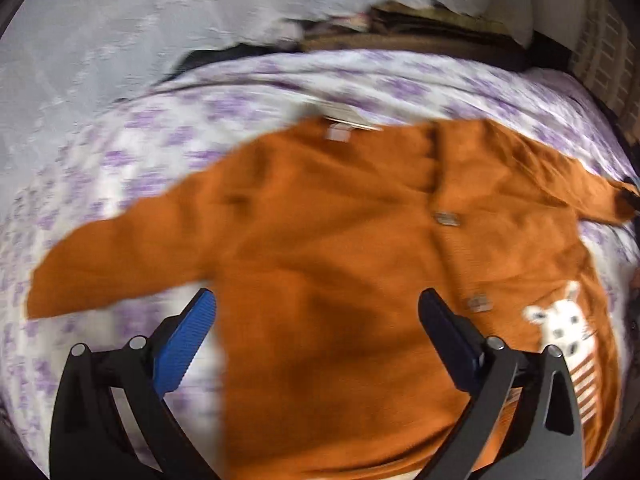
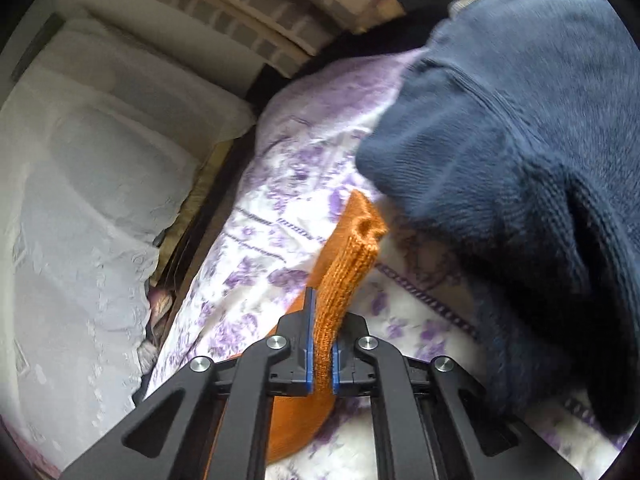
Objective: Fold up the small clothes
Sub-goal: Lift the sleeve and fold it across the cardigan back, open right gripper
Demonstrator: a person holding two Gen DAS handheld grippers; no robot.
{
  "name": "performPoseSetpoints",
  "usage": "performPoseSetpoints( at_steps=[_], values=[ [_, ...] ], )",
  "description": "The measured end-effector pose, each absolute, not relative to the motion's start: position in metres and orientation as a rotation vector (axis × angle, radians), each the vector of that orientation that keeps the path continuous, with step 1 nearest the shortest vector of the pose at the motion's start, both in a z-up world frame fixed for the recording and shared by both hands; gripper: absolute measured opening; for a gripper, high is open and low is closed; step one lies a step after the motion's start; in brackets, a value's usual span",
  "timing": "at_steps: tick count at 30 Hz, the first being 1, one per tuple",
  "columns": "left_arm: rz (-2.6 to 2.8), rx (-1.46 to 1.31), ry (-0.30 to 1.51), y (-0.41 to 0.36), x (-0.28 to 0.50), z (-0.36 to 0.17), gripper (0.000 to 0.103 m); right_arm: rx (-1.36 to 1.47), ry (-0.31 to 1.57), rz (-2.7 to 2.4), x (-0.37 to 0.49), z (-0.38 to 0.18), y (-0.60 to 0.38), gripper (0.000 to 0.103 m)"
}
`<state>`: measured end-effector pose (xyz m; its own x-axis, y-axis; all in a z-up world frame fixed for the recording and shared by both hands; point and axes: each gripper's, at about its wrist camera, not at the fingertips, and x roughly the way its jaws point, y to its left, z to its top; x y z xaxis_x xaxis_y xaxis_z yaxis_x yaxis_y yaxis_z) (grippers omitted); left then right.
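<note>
1. The orange knitted cardigan [image 1: 340,248] lies spread flat, front up, on the bed, right ahead of and under the left hand-held gripper [image 1: 316,308]. Its knit is a plain rust-orange; the picture is blurred by motion, so the stitch is not readable there.
2. A button band runs down the cardigan's front, ahead and to the right of the left hand-held gripper, with two grey buttons [image 1: 446,219] on it. A pale label [image 1: 340,130] sits at the neck, at the garment's far edge.
3. A white animal figure [image 1: 564,324] with dark spots is knitted in low on the front, beside the right finger of the left hand-held gripper, with white stripes below it.
4. One sleeve [image 1: 116,264] stretches out to the left, just beyond the blue left pad; the other sleeve reaches away to the far right.
5. The left hand-held gripper is spread wide above the cardigan's body, gripping nothing.
6. The right hand-held gripper [image 2: 322,344] is clenched on the ribbed sleeve cuff [image 2: 352,256], the orange knit pinched between its blue pads and rising ahead of them, its open end at the top.
7. A dark blue knitted garment [image 2: 520,140] lies heaped ahead and to the right of the right hand-held gripper, near the cuff.
8. Under everything is a white bedsheet with purple flowers [image 2: 256,264]; left of the right hand-held gripper lies a white lace cover [image 2: 80,208].
</note>
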<state>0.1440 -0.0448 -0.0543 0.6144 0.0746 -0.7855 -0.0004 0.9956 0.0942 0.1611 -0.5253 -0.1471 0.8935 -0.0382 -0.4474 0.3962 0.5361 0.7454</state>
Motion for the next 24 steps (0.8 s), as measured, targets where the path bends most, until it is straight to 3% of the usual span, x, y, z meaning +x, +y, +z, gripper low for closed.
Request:
performPoseSetpoints(
  at_steps=[9, 18, 24],
  values=[
    [0.202, -0.206, 1.017, 0.086, 0.15, -0.092, 0.099, 0.791, 0.372, -0.137, 0.165, -0.103, -0.479, 0.006],
    [0.248, -0.057, 0.973, 0.059, 0.147, -0.093, 0.099, 0.793, 0.461, 0.046, 0.19, -0.078, -0.425, 0.006],
    [0.225, -0.126, 0.994, 0.066, 0.15, -0.096, 0.099, 0.765, 0.48, 0.11, 0.198, -0.065, -0.39, 0.006]
  ],
)
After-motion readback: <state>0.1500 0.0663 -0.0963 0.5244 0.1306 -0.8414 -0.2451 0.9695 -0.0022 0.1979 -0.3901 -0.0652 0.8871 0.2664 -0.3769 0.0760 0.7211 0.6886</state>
